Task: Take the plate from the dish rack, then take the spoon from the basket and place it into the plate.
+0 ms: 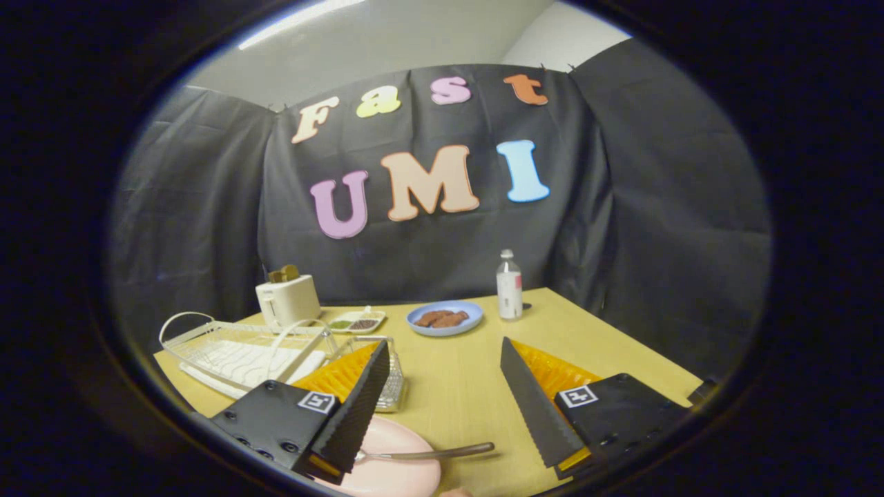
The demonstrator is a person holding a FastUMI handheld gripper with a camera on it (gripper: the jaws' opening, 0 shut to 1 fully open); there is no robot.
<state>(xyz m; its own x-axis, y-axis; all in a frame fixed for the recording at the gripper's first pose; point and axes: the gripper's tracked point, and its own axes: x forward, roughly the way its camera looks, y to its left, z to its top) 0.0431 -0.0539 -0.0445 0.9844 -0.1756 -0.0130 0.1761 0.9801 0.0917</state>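
A black cloth wall closes the booth behind a yellow wooden table (pixel 456 386); above the cloth I see a pale wall and a strip of ceiling light.

I have the tongs (pixel 456 452) held low over the near edge of the table, tilted slightly down and pointing toward the far wall; I cannot see the hand that holds them. Their jaws stand wide apart, released, gripping nothing; bare tabletop lies between them. The left finger (pixel 352 407) hangs over the plate (pixel 394 469), and whether it touches the plate I cannot tell; the right finger (pixel 539 407) is over bare wood.

The pink plate lies flat on the table at about 7 o'clock from the gap between the fingers, partly under the left finger. The spoon (pixel 428 453) rests across it; its bowl end is on the plate beside the left fingertip, and its handle runs out past the rim toward 3 o'clock, ending in the gap between the fingers.

Beyond the left finger, at 10 o'clock, sits the white dish rack (pixel 242 348); just beside it, a wire basket (pixel 394 379) peeks out past the finger. Farther back at 11 o'clock stands a toaster (pixel 286 300) with a small tray (pixel 356 321) next to it. At 12 o'clock there is a blue dish (pixel 445 318) with brown food; a bottle (pixel 509 286) stands upright near it at 1 o'clock.
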